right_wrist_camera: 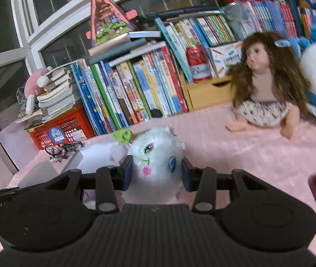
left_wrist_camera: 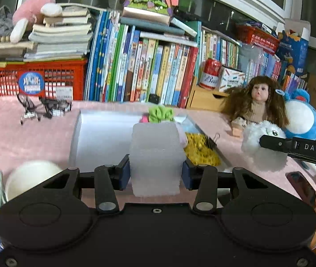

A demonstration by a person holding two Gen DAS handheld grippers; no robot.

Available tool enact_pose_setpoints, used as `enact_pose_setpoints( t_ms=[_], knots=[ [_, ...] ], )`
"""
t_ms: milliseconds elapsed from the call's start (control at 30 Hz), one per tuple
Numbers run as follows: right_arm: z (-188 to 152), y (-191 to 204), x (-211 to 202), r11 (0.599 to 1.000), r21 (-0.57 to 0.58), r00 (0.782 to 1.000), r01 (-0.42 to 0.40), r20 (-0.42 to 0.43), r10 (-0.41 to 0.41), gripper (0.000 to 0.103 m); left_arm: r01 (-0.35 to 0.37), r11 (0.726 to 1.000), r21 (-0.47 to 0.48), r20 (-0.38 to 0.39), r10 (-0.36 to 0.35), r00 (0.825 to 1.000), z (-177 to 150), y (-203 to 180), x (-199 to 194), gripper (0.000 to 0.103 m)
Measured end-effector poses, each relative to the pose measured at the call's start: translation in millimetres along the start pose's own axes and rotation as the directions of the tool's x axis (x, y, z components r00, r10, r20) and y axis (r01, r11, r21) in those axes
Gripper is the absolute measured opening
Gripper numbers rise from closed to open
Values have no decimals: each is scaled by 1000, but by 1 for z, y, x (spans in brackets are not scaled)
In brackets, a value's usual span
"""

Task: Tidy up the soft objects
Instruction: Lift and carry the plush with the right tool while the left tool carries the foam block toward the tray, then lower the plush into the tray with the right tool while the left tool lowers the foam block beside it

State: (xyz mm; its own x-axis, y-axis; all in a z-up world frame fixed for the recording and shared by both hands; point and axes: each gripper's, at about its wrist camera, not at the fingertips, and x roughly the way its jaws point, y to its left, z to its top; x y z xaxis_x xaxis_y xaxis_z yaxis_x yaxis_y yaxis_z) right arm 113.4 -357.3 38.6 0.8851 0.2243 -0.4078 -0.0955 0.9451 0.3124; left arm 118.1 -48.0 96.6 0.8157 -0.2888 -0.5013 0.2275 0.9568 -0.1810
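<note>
Both tools carry loads above the pink-covered table [right_wrist_camera: 235,155]: the left gripper [left_wrist_camera: 155,172] clamps a white foam block [left_wrist_camera: 155,155], the right gripper [right_wrist_camera: 157,173] a fluffy white plush toy [right_wrist_camera: 155,158]. Next, I judge, each is lowered into the clear plastic bin [left_wrist_camera: 104,138] at the table's middle.

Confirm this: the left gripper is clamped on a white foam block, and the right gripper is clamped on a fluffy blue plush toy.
Wrong colour. The right gripper is clamped on a fluffy white plush toy with embroidered eyes, as the right wrist view shows. The left gripper is indeed clamped on the white foam block.
</note>
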Motion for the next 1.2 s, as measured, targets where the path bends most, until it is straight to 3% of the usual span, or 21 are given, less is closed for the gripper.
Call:
enact_pose_setpoints(
  t_ms=[433,767,1200],
  knots=[
    [30,67,39,991,-121,995,-64,-85,54,49,-1,1000,-31,-93,-2,996,62,30,24,43],
    [45,110,101,984,-163,982,-74,-185,43,49,-49,997,-57,-212,36,977,49,41,61,43],
    [31,131,182,984,-175,939,-39,-344,-24,49,-145,989,-13,-301,134,944,43,45,107,43]
  ],
)
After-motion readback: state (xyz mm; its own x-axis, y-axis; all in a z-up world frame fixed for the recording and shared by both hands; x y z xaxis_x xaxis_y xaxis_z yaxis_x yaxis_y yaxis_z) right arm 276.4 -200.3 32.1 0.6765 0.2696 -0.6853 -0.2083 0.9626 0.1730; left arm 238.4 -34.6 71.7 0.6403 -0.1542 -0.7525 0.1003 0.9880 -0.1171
